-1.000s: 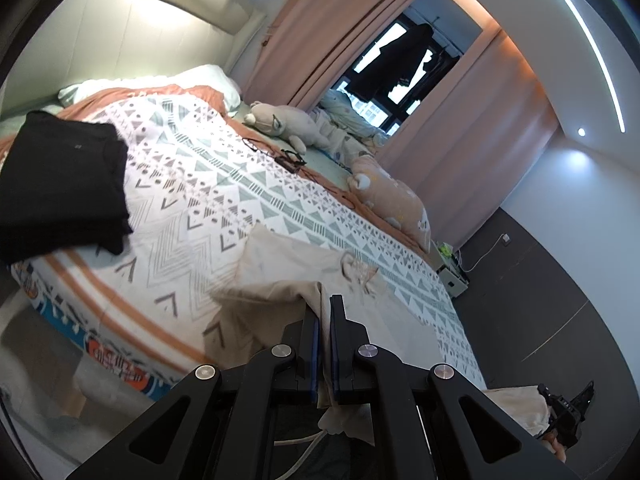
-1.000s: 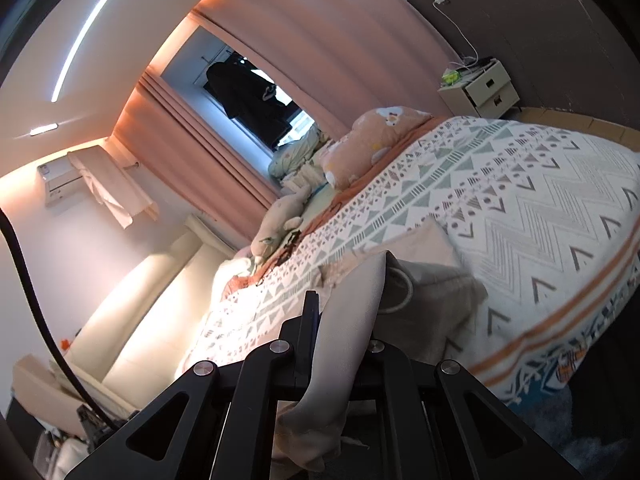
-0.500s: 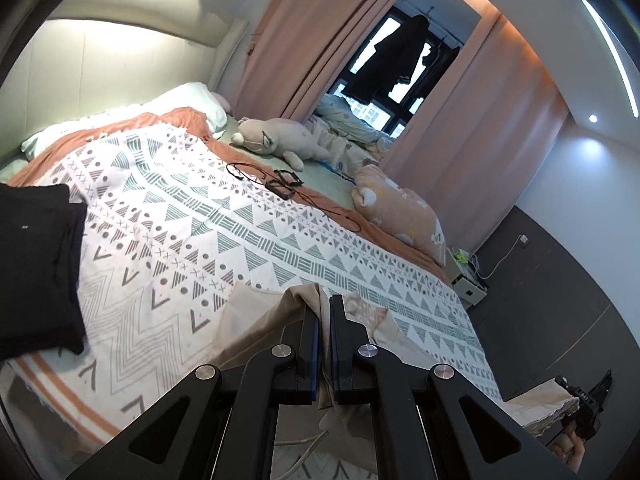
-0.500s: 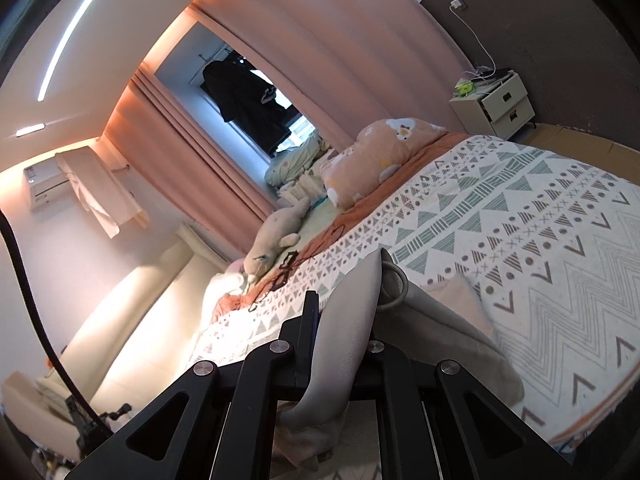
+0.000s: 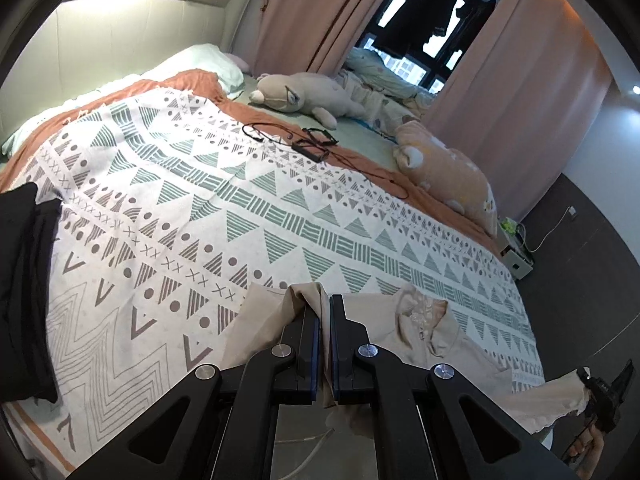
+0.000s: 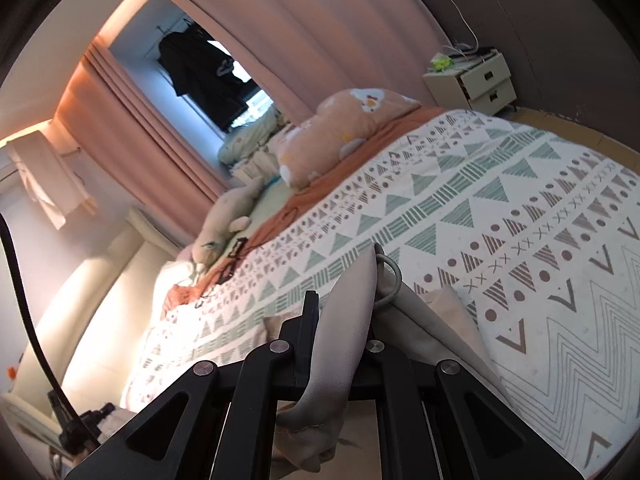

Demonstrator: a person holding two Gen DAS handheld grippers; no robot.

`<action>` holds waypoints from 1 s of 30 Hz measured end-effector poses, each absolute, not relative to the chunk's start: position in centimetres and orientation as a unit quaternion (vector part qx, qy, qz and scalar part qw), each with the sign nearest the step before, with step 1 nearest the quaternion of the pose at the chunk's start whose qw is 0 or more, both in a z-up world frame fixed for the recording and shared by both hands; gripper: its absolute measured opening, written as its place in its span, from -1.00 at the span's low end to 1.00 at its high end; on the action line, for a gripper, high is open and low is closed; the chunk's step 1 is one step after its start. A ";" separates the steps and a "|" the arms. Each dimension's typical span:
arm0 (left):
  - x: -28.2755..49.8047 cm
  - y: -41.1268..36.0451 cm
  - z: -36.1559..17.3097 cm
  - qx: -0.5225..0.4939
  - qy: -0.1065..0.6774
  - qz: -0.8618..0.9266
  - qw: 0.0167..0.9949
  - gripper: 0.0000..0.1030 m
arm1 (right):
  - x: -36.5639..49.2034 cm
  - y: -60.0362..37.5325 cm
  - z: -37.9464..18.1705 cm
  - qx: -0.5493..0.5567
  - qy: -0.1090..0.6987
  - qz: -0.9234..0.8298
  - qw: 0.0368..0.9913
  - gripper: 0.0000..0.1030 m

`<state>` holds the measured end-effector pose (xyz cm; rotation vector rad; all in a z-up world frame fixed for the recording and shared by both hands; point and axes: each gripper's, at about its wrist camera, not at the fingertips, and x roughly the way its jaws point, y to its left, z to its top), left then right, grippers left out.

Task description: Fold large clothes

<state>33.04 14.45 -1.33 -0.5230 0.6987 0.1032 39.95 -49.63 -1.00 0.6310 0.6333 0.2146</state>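
Observation:
A beige garment (image 5: 424,336) with a drawcord lies partly on the patterned bedspread (image 5: 208,208), its near part lifted. My left gripper (image 5: 325,312) is shut on a bunched fold of it at the near edge of the bed. In the right wrist view my right gripper (image 6: 344,308) is shut on another thick fold of the beige garment (image 6: 344,320), whose cord loop (image 6: 390,276) hangs beside the jaws. The right gripper (image 5: 604,396) also shows at the lower right of the left wrist view, holding a stretched corner of cloth.
A folded black garment (image 5: 24,280) lies at the bed's left edge. Two plush toys (image 5: 304,92) (image 5: 448,172), glasses and a black cable (image 5: 312,142) rest along the far side. A bedside cabinet (image 6: 472,84) stands by the dark wall. Pink curtains (image 5: 512,92) frame the window.
Both grippers have carried the beige garment forward over the bed, away from its near edge. The black garment has slid toward the left border of the left wrist view. The grips are unchanged.

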 end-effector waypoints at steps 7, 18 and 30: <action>38.4 15.0 -6.8 -0.267 0.384 0.064 0.881 -0.91 | 44.0 -49.2 -5.5 0.311 0.344 0.087 0.882 -0.83; 40.2 14.9 -8.3 -0.273 0.385 0.060 0.880 0.45 | 44.9 -49.7 -7.9 0.318 0.356 0.072 0.876 0.55; 33.3 16.0 -8.6 -0.266 0.376 0.083 0.884 0.44 | 43.1 -42.7 -7.7 0.229 0.407 0.105 0.878 0.54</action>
